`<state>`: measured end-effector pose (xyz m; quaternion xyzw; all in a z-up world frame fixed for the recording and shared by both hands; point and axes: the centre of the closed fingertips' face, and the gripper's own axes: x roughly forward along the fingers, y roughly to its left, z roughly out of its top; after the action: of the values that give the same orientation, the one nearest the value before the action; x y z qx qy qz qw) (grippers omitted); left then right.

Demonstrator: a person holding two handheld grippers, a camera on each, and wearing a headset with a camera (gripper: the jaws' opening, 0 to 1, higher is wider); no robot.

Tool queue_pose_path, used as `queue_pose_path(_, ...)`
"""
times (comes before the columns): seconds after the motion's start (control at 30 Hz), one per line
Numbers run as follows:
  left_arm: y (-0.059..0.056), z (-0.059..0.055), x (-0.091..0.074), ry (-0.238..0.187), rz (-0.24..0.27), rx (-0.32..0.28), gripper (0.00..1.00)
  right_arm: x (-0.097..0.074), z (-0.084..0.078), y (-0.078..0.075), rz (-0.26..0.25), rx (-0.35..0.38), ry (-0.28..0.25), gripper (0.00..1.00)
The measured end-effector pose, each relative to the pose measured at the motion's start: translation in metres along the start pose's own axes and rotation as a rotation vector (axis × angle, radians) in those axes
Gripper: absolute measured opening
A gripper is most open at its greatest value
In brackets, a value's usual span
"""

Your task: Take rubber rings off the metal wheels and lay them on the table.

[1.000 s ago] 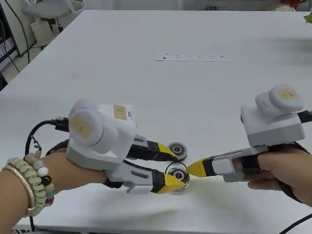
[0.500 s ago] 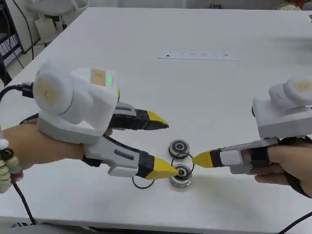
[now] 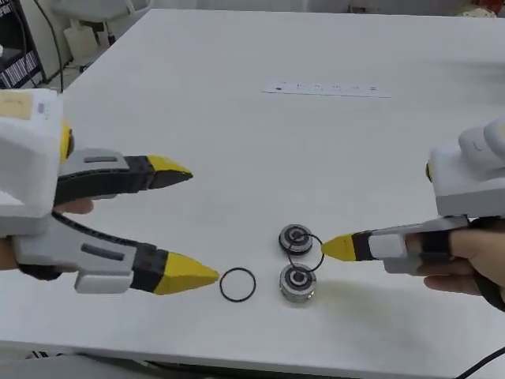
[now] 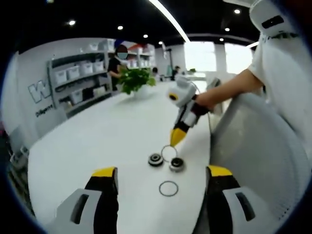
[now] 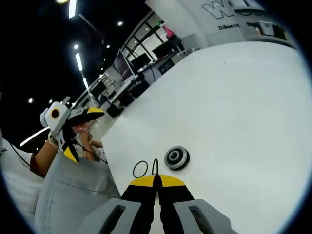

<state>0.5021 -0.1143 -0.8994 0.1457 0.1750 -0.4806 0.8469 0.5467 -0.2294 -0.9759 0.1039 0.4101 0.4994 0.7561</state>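
Note:
Two metal wheels [image 3: 296, 238] [image 3: 297, 281] stand close together near the table's front edge. One black rubber ring [image 3: 237, 284] lies flat to their left. My right gripper [image 3: 327, 247] is shut on a second ring [image 3: 293, 261], which hangs between the wheels. In the right gripper view the held ring [image 5: 156, 165] shows edge-on above the jaws, with one wheel [image 5: 176, 158] and the flat ring [image 5: 140, 169] beyond. My left gripper [image 3: 189, 223] is open with nothing in it, left of the flat ring. The left gripper view shows the wheels [image 4: 155, 159] [image 4: 176, 165], flat ring [image 4: 168, 188] and right gripper [image 4: 178, 136].
A white strip with small markings [image 3: 326, 89] lies far back on the white table [image 3: 237, 142]. The table's front edge [image 3: 237, 359] runs just below the wheels. A potted plant [image 4: 136, 78] stands at the far end of the table.
My left gripper has drawn back to the left, away from the wheels, and opened wider, leaving a ring flat on the table. The right gripper has stayed by the wheels, shut.

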Motion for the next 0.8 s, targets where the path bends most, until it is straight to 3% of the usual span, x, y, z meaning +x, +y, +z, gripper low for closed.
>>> queue_pose_path(0.27,0.000,-0.016,-0.018,-0.012,0.071,-0.064,0.81,-0.001,0.006,0.007,0.015,-0.007,-0.025,0.00)
queue_pose_path(0.6,-0.007,-0.039,-0.022,0.019,0.087,-0.133,0.87,0.000,0.015,0.017,0.035,-0.019,-0.053,0.00)
queue_pose_path(0.8,-0.012,-0.046,-0.021,0.040,0.077,-0.157,0.89,0.001,0.019,0.026,0.054,-0.026,-0.069,0.00)
